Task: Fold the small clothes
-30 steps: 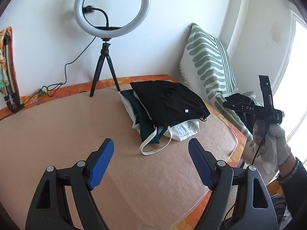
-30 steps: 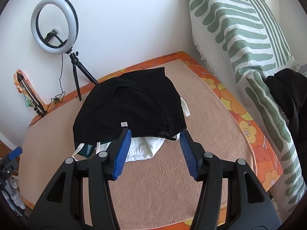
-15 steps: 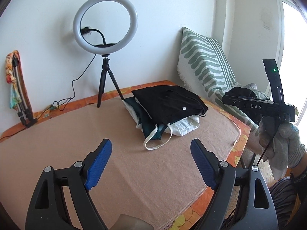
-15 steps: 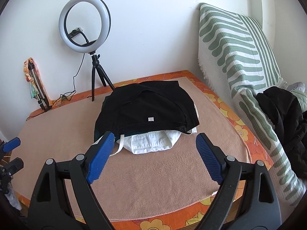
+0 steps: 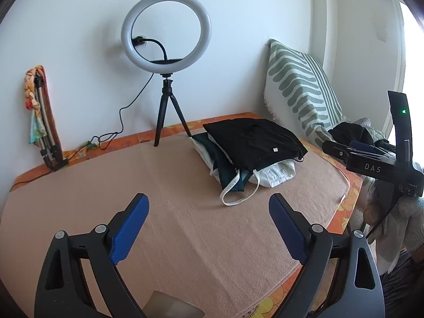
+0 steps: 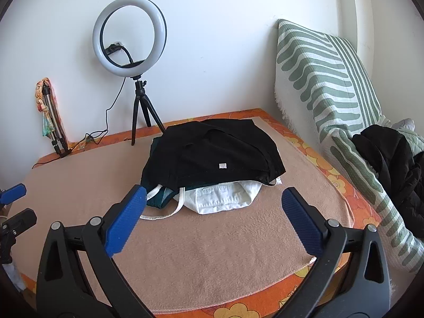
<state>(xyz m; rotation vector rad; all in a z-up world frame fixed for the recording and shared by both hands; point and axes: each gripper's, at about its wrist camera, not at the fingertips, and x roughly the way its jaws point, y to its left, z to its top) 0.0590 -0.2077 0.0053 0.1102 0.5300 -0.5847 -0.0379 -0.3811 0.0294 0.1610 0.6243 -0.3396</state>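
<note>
1. Both of my grippers hang above the tan blanket (image 6: 212,251) with nothing between their blue pads. My left gripper (image 5: 209,228) has its jaws spread wide, and my right gripper (image 6: 214,220) is spread just as wide.

2. Taking the pile of clothes (image 6: 212,169) as my landmark: it lies on the blanket, ahead of my right gripper and ahead and to the right of my left one — neither touches it.

3. On top of the pile lies a black garment (image 6: 214,151) with a small white tag showing. Under it, at the near edge, a white garment (image 6: 225,198) sticks out, and a dark green garment (image 5: 225,164) shows on the pile's left side. A white strap (image 5: 238,196) loops out from the pile onto the blanket toward me.

4. Behind the pile and to its left a ring light (image 6: 129,34) stands on a small black tripod (image 6: 141,116) against the white wall.

5. Right of the pile a green-and-white striped cushion (image 6: 326,79) leans on the wall, with a dark jacket (image 6: 392,159) heaped at its foot.

6. Far left of the pile a folded stand wrapped in patterned cloth (image 6: 49,116) leans against the wall.

7. In the left wrist view, my gloved right hand (image 5: 397,220) holds the right gripper's body to the right of the pile, off the blanket's edge — a green lamp glows on it.
</note>
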